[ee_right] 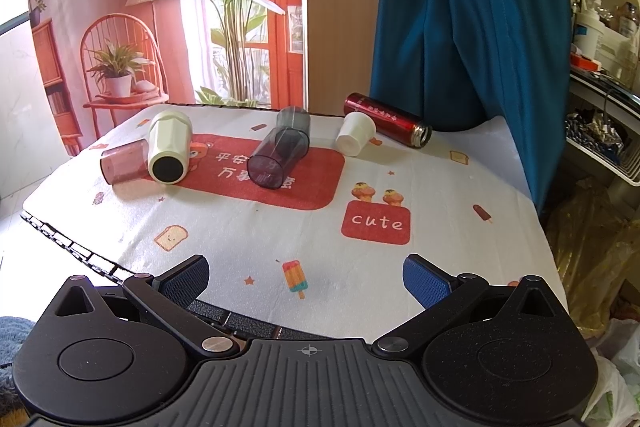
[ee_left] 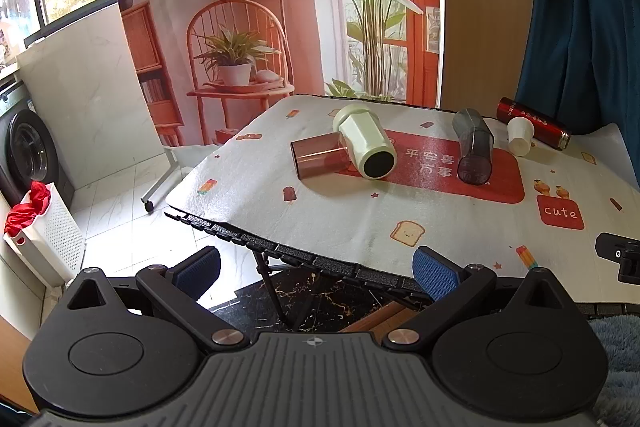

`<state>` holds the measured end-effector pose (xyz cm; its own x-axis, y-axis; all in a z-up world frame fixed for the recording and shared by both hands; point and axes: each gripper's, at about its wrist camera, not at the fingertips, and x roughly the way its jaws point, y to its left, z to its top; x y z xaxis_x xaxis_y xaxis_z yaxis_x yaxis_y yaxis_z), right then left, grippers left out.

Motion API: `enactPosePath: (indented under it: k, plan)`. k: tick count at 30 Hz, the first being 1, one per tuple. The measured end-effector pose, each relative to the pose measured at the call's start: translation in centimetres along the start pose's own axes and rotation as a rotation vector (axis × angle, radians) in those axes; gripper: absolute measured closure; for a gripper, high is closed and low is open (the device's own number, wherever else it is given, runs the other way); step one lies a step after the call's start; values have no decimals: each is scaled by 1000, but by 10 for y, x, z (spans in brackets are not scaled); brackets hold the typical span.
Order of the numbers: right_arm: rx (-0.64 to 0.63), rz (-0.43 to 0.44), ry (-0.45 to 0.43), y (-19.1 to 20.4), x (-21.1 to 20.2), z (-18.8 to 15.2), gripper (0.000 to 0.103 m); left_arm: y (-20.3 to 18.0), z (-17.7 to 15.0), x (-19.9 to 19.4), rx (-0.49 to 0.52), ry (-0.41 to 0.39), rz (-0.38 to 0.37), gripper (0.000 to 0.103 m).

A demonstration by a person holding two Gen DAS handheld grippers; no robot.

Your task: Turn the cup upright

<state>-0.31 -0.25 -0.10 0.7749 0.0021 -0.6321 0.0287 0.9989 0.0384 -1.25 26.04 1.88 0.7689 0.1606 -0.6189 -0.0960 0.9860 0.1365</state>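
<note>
- On the desk, over a patterned cloth, five vessels lie on their sides
- Cream cup touches the pink tumbler at the left
- Grey tumbler rests on the red panel, mid-desk
- Small white cup lies just beside the red flask at the back
- Left gripper and right gripper hang near the front edge, jaws spread wide, holding nothing

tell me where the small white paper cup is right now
The small white paper cup lies on its side at the far right of the table, against the red bottle and right of the smoky grey cup; the left wrist view shows it too.
</note>
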Motion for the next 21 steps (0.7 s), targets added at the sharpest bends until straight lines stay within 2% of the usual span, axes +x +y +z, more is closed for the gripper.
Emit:
enactPosePath:
  k: [21]
  plan:
    - [0,0,1,0,0,0,0,1,1,1,-10,3,2,0]
